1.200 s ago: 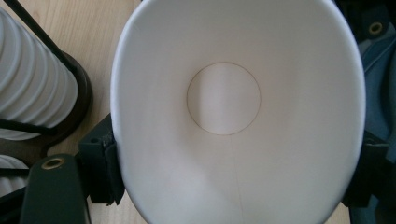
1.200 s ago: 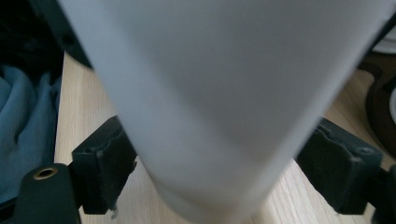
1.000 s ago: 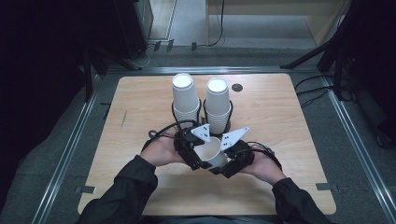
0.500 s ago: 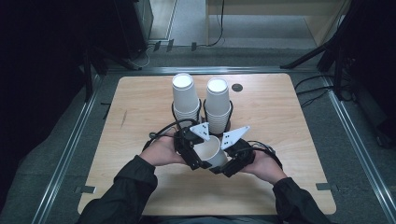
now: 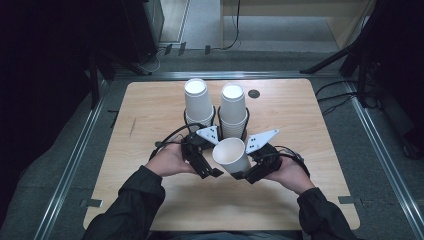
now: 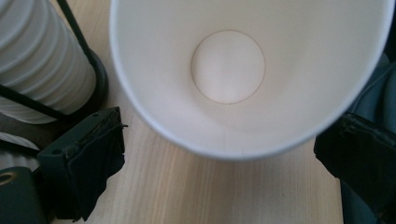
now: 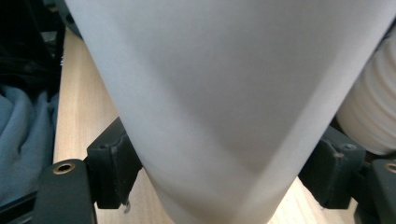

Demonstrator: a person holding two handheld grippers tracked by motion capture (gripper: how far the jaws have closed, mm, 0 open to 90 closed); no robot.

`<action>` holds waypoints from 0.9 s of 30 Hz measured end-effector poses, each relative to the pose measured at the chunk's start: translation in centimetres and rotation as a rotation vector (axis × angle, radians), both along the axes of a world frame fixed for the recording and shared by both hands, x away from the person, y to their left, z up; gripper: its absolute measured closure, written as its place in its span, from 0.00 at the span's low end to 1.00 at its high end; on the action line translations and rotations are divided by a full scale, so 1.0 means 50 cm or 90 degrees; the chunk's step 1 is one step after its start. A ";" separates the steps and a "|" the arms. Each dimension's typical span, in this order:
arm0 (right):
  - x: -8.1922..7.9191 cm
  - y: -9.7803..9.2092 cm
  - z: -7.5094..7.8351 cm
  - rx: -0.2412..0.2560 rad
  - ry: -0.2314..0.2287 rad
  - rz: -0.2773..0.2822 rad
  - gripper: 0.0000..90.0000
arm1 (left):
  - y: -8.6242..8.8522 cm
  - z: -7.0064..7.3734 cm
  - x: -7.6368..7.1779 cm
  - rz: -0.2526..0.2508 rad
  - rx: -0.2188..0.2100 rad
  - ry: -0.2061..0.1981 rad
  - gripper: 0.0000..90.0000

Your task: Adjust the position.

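Note:
A single white paper cup point(image 5: 231, 154) is held tilted above the table's near middle, with its open mouth toward the left. My right gripper point(image 5: 246, 172) is shut on its lower wall. In the right gripper view the two jaws press the cup point(image 7: 219, 93) from both sides. My left gripper point(image 5: 210, 167) is open just left of the cup. In the left gripper view I look straight into the cup's mouth point(image 6: 229, 65), and the jaws stand wide apart and clear of its rim. Two tall stacks of white cups point(image 5: 196, 104) point(image 5: 233, 111) stand in black wire holders just behind.
The wooden table point(image 5: 150, 115) has bare room at left, right and front. A small dark round hole point(image 5: 254, 93) sits near the back edge. Black cables trail from both grippers. One cup stack point(image 6: 37, 60) is close to the left gripper's left jaw.
The cup has risen slightly and tipped a little more in the right gripper. Both hands stay in about the same place.

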State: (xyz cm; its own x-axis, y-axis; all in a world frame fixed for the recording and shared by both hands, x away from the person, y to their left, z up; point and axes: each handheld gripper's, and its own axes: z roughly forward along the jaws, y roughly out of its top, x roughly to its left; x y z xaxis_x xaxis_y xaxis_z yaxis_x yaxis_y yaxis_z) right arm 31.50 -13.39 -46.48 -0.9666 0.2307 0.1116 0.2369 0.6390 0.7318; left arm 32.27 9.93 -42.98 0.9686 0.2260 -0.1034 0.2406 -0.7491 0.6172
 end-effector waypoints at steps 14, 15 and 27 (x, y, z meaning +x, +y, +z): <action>0.013 -0.035 0.023 0.011 -0.010 -0.030 0.25 | 0.047 -0.019 -0.004 0.042 -0.062 -0.008 0.06; 0.016 -0.036 0.024 0.012 -0.013 -0.032 0.25 | 0.051 -0.023 -0.006 0.041 -0.072 -0.015 0.11; 0.029 -0.029 0.026 0.023 -0.012 -0.030 0.25 | 0.061 -0.045 -0.001 0.080 -0.134 0.009 0.12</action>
State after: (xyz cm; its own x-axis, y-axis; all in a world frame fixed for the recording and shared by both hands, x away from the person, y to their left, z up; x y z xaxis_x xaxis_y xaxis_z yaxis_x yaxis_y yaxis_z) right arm 32.97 -14.85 -45.17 -0.9566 0.2726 0.1028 0.2527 0.6007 0.7585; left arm 32.21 12.97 -45.25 0.9324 0.3165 -0.1745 0.3337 -0.5684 0.7521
